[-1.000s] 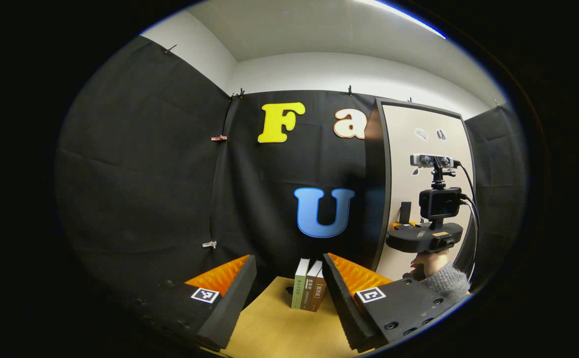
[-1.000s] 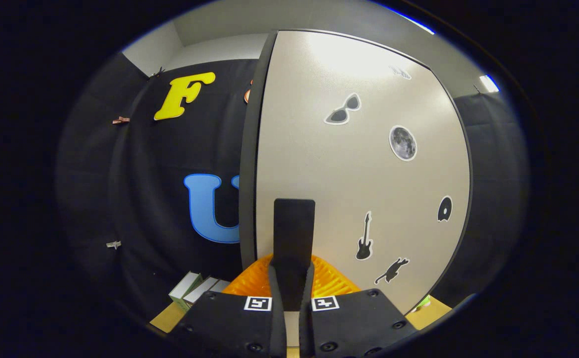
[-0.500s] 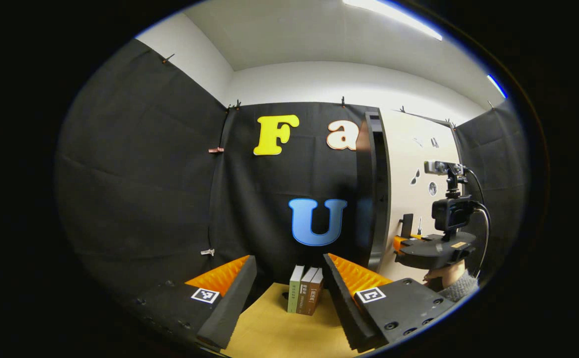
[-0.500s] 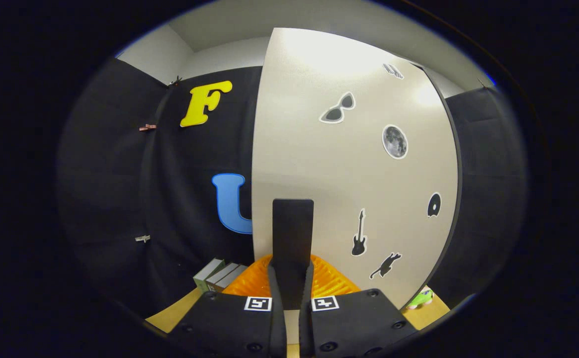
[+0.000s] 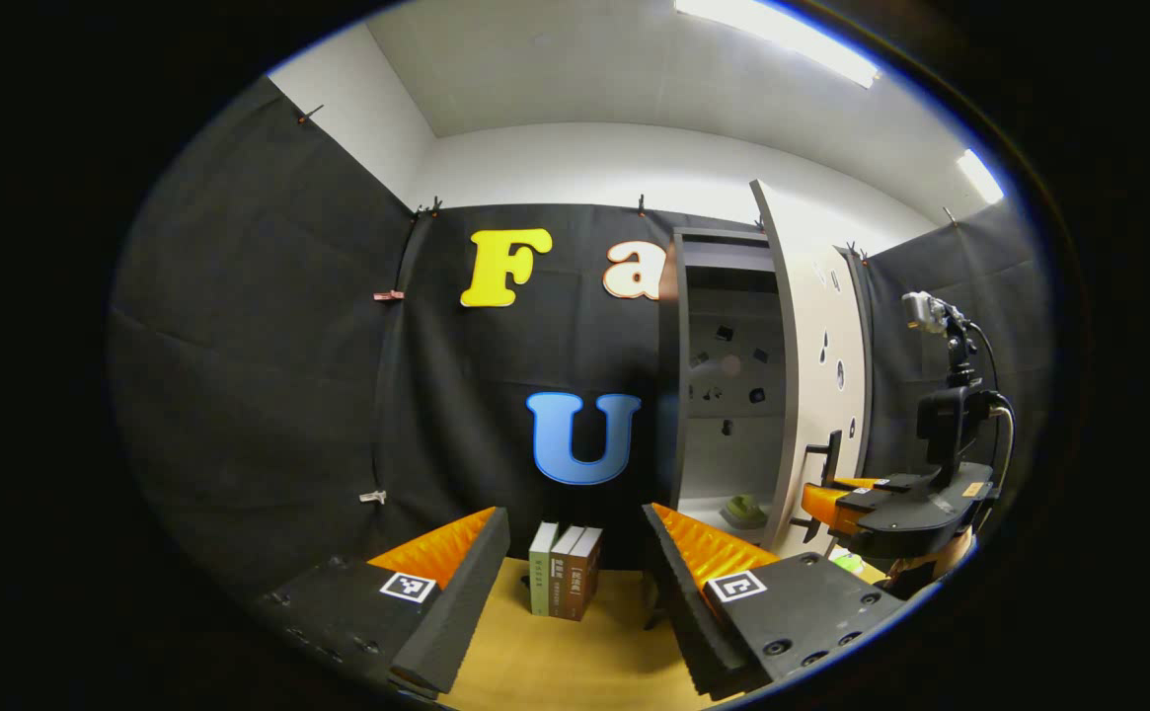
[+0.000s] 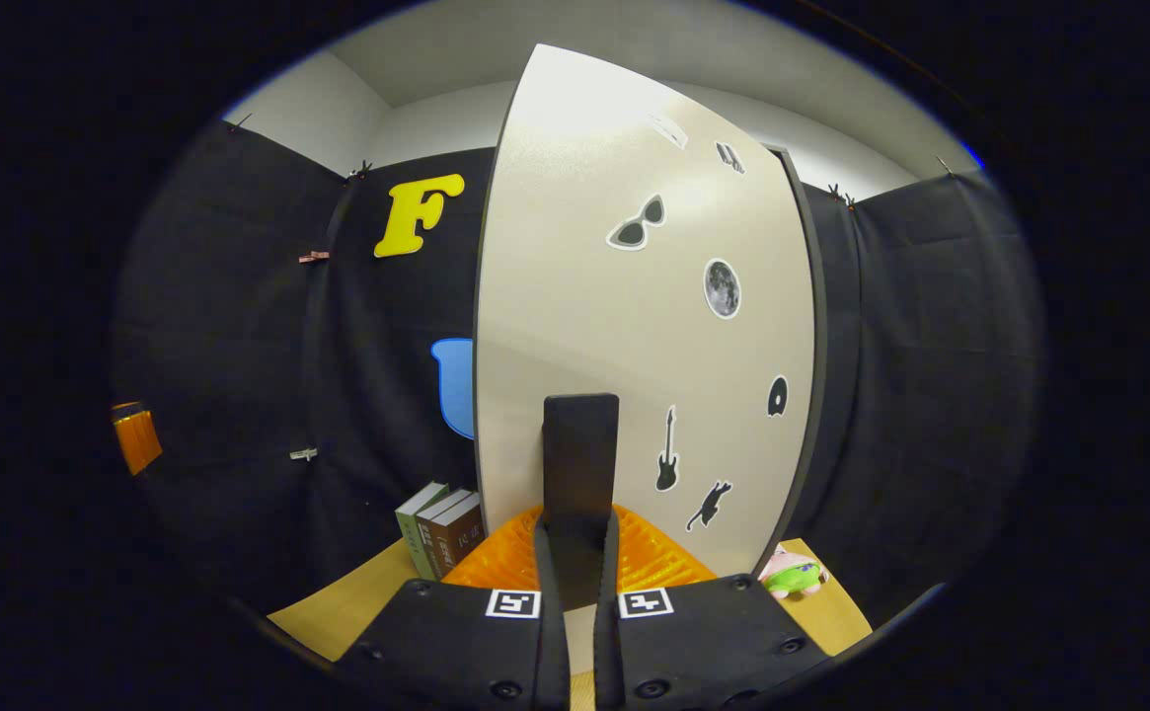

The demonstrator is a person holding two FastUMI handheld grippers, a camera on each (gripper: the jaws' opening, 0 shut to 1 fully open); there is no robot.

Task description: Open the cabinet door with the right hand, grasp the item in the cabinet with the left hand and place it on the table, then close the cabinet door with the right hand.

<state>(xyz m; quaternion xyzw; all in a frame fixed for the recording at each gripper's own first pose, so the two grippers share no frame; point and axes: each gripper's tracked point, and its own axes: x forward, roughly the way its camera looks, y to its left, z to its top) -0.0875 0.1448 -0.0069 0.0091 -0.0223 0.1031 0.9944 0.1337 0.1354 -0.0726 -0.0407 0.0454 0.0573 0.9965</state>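
In the left gripper view the cabinet stands with its pale door swung well out. A greenish item lies on the cabinet floor inside. My right gripper is at the door's black handle. In the right gripper view that handle stands upright between the fingers, and the right gripper is shut on it against the sticker-covered door. My left gripper is open over the table, holding nothing, left of the cabinet.
Three books stand upright on the wooden table against the back cloth, left of the cabinet; the right gripper view has these books too. A green plush toy lies on the table by the door's lower right edge.
The door has swung out, held by the right gripper on its handle. The cabinet's inside and the greenish item have come into the left gripper view. The left gripper stays open.
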